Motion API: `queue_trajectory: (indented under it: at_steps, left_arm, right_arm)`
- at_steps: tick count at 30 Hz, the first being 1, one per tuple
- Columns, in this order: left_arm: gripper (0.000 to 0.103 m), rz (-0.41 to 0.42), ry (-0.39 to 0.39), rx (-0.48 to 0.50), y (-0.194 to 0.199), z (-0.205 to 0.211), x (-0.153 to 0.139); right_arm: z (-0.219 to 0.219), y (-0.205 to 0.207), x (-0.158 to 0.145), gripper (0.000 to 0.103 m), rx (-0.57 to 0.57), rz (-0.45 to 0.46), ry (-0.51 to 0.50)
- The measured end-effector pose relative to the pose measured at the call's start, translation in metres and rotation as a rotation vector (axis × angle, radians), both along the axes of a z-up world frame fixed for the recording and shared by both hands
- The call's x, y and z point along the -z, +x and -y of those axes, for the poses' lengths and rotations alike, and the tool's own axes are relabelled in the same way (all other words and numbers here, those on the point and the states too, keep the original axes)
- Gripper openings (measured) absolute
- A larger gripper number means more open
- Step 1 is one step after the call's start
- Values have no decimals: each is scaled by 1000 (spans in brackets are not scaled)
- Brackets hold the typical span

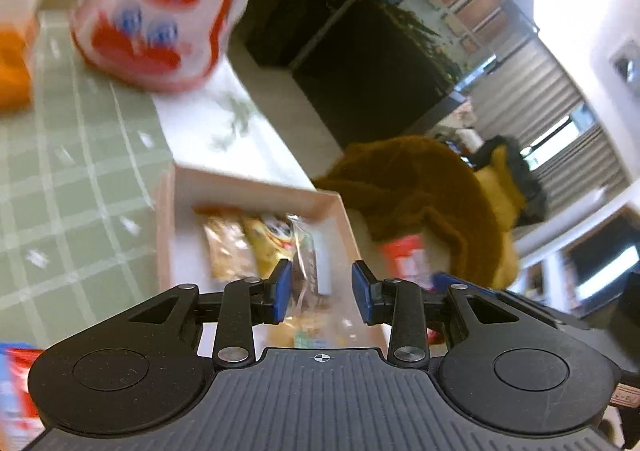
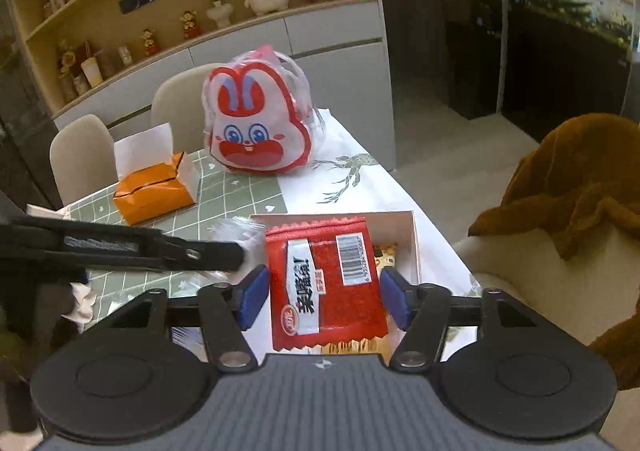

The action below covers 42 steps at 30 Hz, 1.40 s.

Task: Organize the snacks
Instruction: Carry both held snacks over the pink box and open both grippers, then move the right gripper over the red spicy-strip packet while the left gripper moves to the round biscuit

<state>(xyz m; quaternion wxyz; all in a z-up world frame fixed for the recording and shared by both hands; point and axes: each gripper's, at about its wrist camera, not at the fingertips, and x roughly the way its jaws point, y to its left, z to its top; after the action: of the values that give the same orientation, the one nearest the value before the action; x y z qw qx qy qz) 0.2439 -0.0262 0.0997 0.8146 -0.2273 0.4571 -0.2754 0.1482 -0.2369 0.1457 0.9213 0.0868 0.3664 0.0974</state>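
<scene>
A shallow cardboard box (image 2: 414, 239) near the table's right edge holds several snack packets. A red snack packet (image 2: 326, 283) lies on top of them, between the blue pads of my right gripper (image 2: 325, 297); the jaws are wide and do not touch it. In the left wrist view the same box (image 1: 256, 187) shows yellow and beige packets (image 1: 264, 247). My left gripper (image 1: 321, 291) is open and empty just above the box. It also shows in the right wrist view (image 2: 160, 251) as a black arm at the left. That view is blurred.
A red-and-white rabbit-shaped bag (image 2: 258, 123) stands at the table's far end. An orange tissue box (image 2: 154, 191) sits to its left. A brown plush toy (image 2: 576, 187) lies on a chair to the right. Two chairs stand behind the table.
</scene>
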Motion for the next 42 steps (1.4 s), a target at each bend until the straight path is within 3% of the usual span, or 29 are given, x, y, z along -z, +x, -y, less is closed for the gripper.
queue_trajectory:
  at_steps: [2,7,12,14,21,24,29,34,38,42]
  left_arm:
    - [37,-12,47,-40,1,-3,10]
    - [37,67,175,-67,-24,-36,-4]
    - [37,89,437,-185,-56,-89,-5]
    - [37,79,475,-234,-72,-113,3]
    - [38,-30,425,-309,-112,-174,36]
    - [42,-34,431,-318,-127,-191,40]
    - [41,-56,401,-312,-145,-218,42]
    - [41,-48,316,-340,-154,-237,38]
    - [41,-27,268,-392,-156,-252,34]
    - [41,-32,210,-403,-148,-253,34]
  right_arm:
    - [6,13,8,70,4,-39,27]
    - [17,13,15,73,44,-60,45]
    - [1,-5,31,73,45,-89,-16]
    - [-13,-14,38,73,30,-104,-24]
    - [-100,-48,53,79,-88,-151,26]
    - [-141,-51,60,79,-125,-180,29]
    - [-196,-40,80,79,-124,-233,29]
    - [-231,-18,108,79,-85,-279,-58]
    - [-232,-31,114,57,-100,-277,-51]
    - [-215,-56,114,51,-60,-272,-96]
